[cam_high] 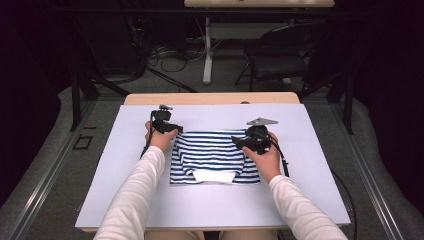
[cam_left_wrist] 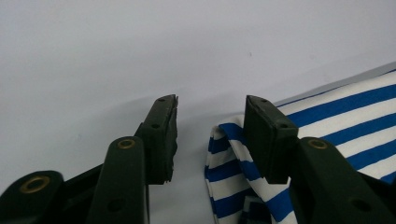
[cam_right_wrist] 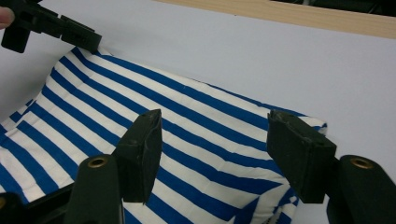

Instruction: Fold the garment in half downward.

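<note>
A folded blue-and-white striped garment (cam_high: 215, 157) lies in the middle of the white board (cam_high: 300, 125), with a white collar part at its near edge. My left gripper (cam_high: 172, 131) is open at the garment's far left corner (cam_left_wrist: 224, 135), nothing between its jaws. My right gripper (cam_high: 237, 142) is open over the far right part of the striped cloth (cam_right_wrist: 196, 116), jaws apart above the fabric. In the right gripper view the left gripper (cam_right_wrist: 88, 42) touches down at the far corner of the garment.
The white board rests on a wooden table (cam_high: 210, 97). Beyond it are a black chair (cam_high: 280, 55), a table leg (cam_high: 207, 50) and cables on the floor (cam_high: 165, 52). Bare board lies left, right and in front of the garment.
</note>
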Motion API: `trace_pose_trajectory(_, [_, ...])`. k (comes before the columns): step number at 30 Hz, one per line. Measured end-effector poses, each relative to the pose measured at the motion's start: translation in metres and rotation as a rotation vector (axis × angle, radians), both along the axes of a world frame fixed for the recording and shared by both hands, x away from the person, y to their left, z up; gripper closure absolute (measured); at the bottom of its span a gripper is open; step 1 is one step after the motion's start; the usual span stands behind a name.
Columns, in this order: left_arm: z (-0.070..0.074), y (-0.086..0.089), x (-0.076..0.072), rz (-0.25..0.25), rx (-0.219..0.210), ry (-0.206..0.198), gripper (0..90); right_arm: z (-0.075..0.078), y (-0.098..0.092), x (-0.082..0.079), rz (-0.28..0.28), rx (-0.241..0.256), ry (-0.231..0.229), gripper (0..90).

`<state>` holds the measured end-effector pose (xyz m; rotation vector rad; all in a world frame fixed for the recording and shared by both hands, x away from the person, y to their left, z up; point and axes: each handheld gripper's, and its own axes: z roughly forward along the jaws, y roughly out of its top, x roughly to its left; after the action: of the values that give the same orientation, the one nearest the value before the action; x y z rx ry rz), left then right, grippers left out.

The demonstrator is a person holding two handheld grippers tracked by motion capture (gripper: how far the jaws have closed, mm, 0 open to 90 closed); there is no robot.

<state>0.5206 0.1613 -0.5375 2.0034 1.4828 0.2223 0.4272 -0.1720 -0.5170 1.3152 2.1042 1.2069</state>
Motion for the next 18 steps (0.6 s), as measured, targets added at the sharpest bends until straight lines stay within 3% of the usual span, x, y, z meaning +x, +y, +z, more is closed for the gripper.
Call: trace_pose_trajectory(18, [-0.002,-0.004,0.0,-0.032,-0.018,0.025,78.2,-0.009,0.025,-0.011,0.055,0.02,0.008,36.0])
